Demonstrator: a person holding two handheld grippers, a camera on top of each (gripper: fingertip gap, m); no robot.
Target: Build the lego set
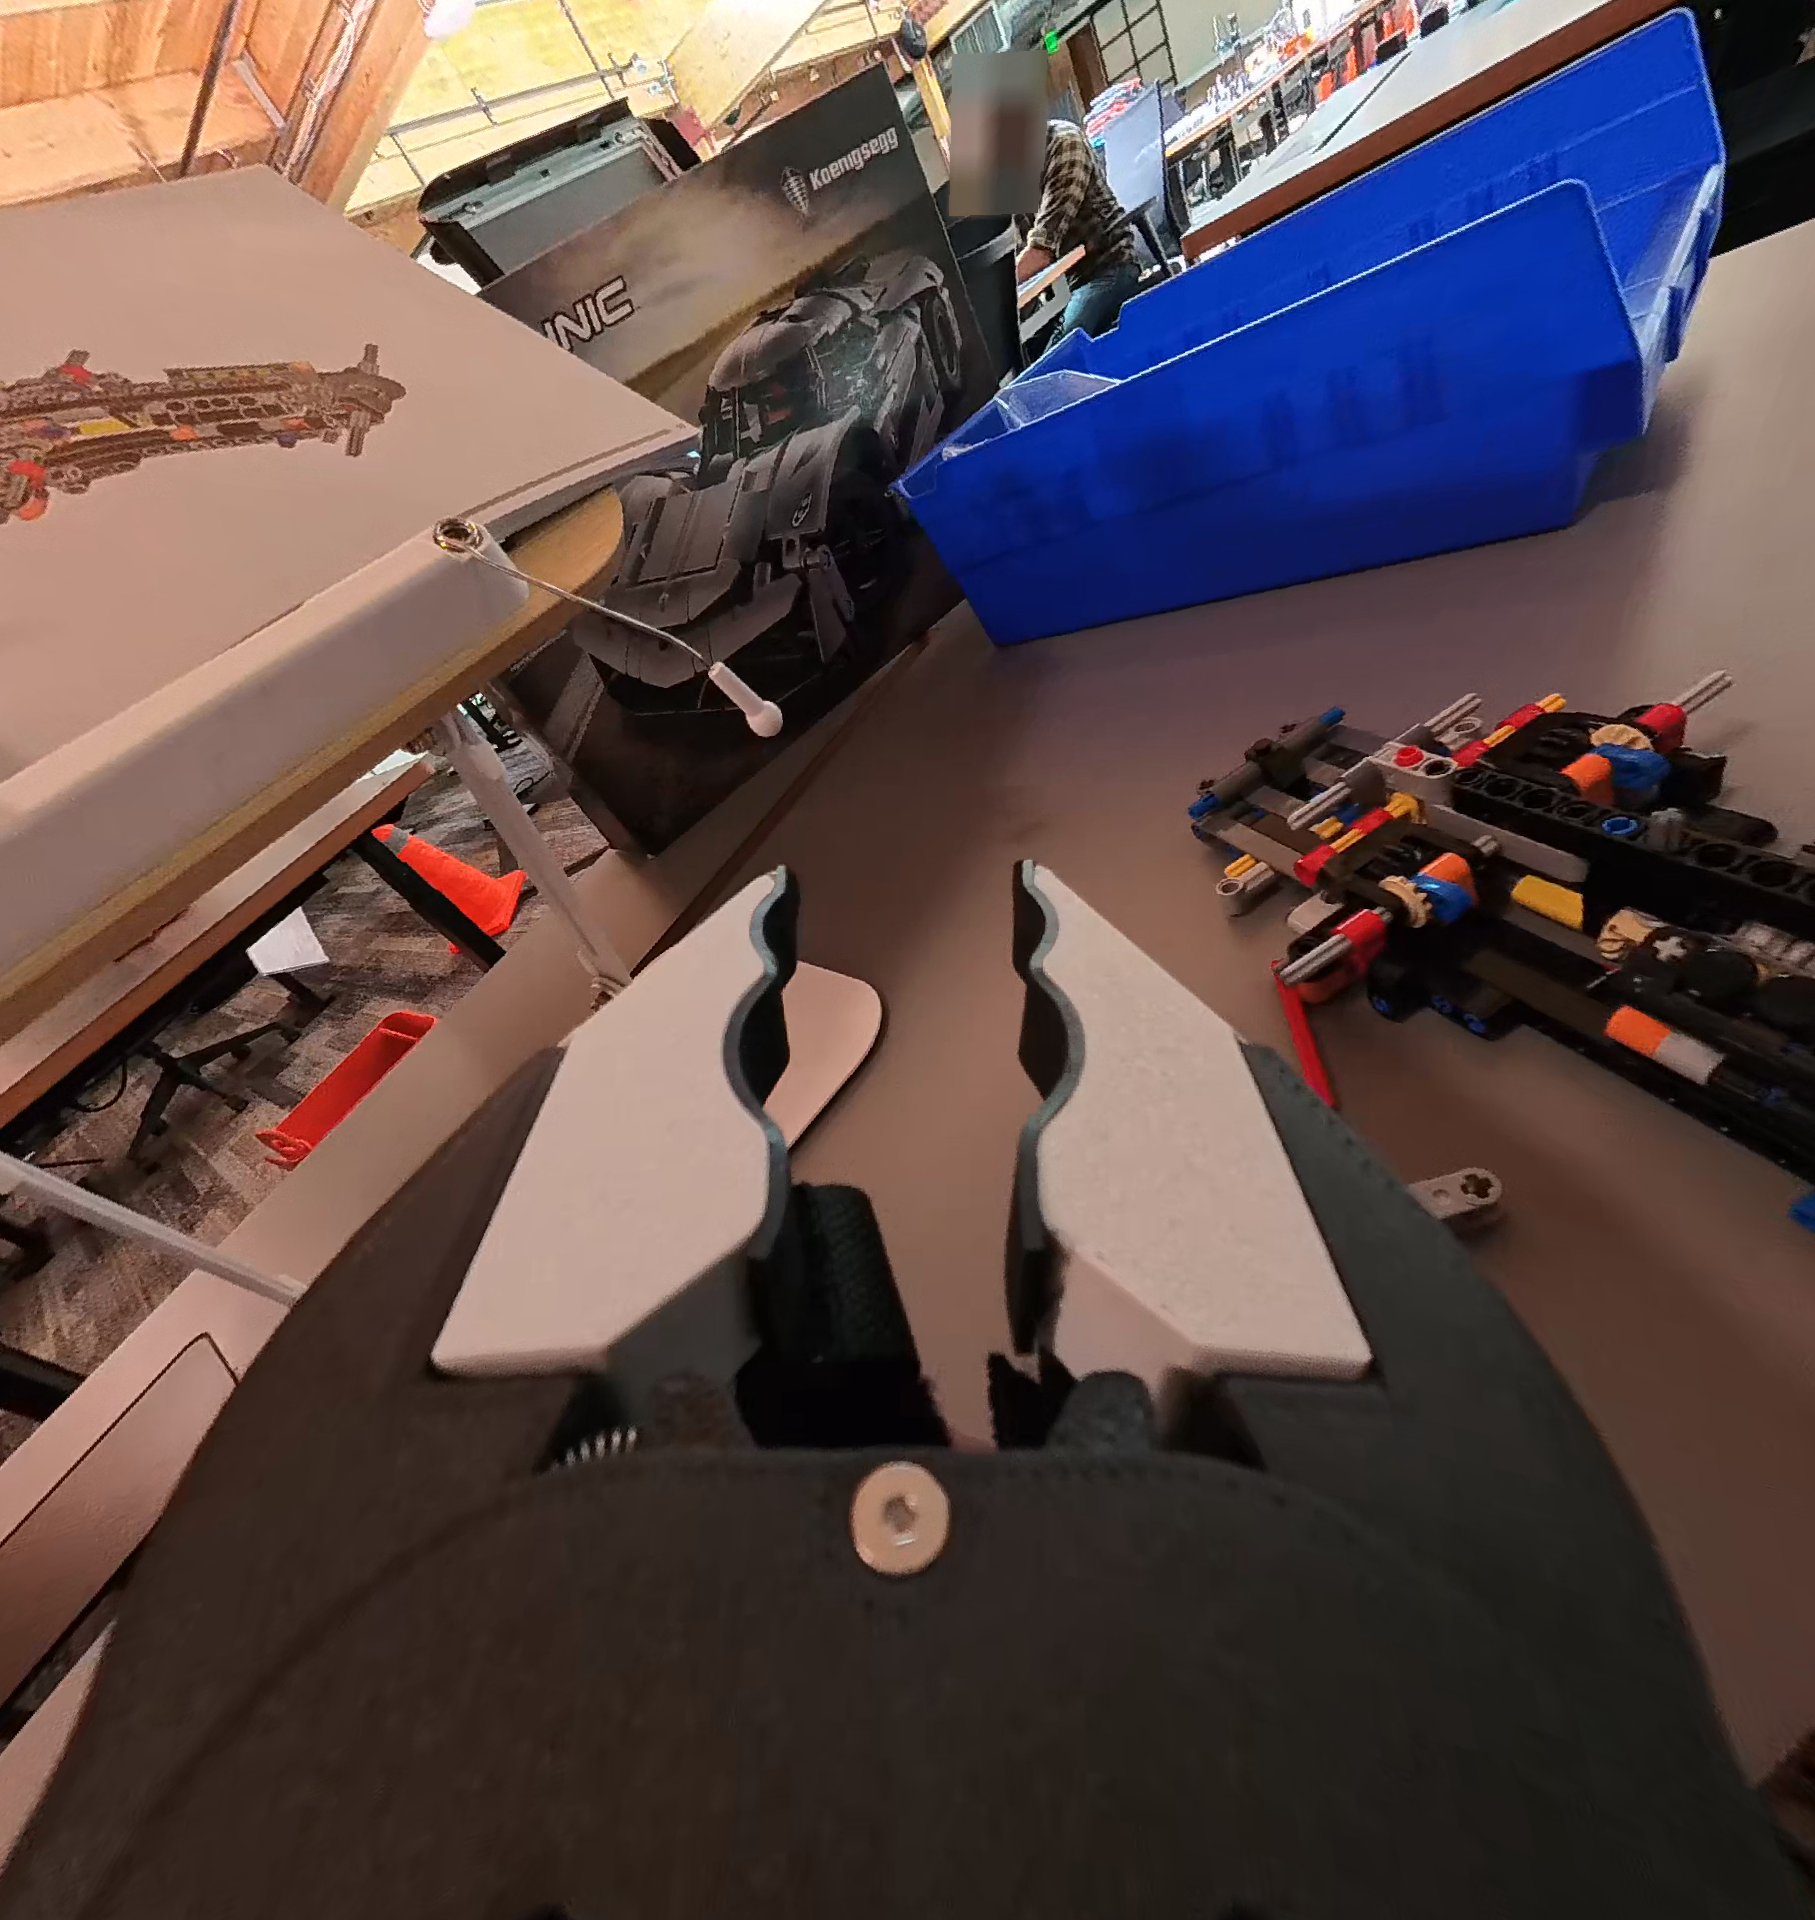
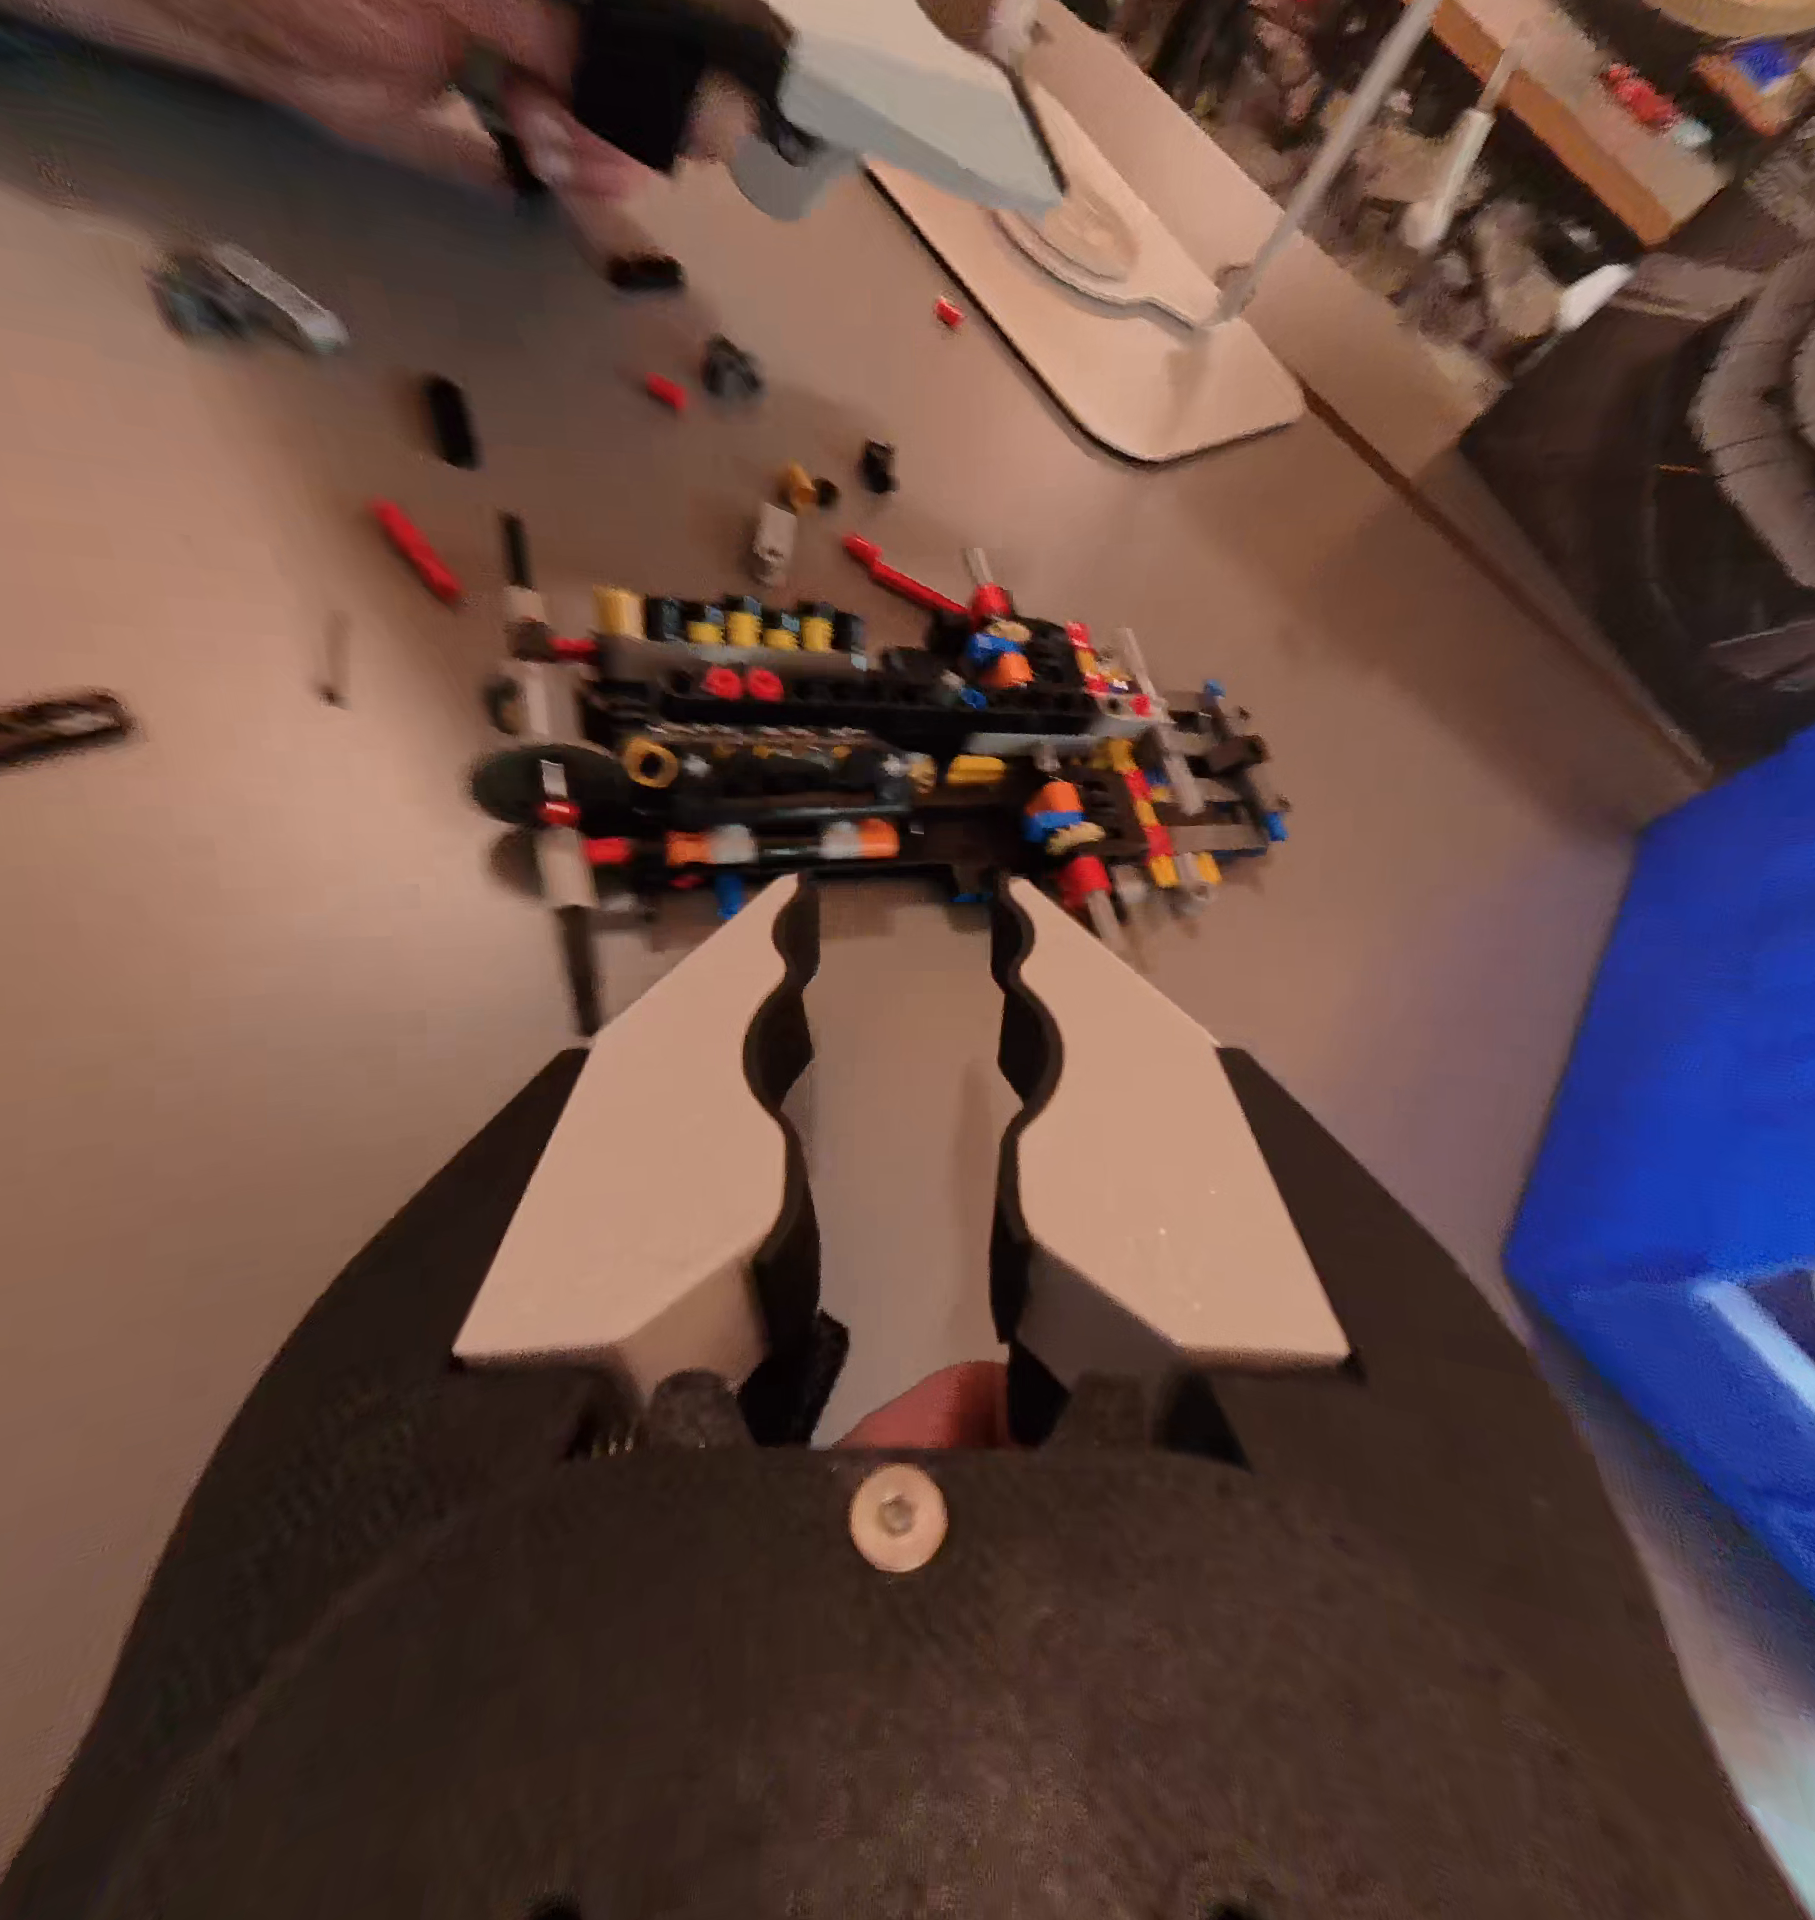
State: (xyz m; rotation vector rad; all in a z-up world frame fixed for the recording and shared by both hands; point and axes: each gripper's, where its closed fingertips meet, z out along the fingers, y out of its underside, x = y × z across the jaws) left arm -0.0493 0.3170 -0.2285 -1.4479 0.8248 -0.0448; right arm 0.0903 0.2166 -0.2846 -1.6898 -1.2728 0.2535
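A long, partly built lego chassis (image 2: 882, 748), black with yellow, red, blue and orange parts, lies on the grey table (image 2: 207, 1039). It also shows at the right of the left wrist view (image 1: 1568, 883). My right gripper (image 2: 898, 894) is open and empty, its tips just short of the chassis's near side. My left gripper (image 1: 898, 883) is open and empty above bare table, left of the chassis. The left gripper also shows, blurred, at the top of the right wrist view (image 2: 913, 114). Several loose pieces lie beyond the chassis, among them a red axle (image 2: 415, 549).
A blue parts bin (image 1: 1329, 416) stands behind the chassis; it shows at the right edge of the right wrist view (image 2: 1734, 1039). An open instruction book (image 1: 207, 468) rests on a white stand (image 1: 830, 1039) at the left. The set's box (image 1: 778, 468) stands behind it. A grey connector (image 1: 1464, 1195) lies near the chassis. Across from one pair of fingers to the other is roughly 20 centimeters. The red axle (image 2: 415, 549) sits 12 centimeters or so from the ends of my right fingers.
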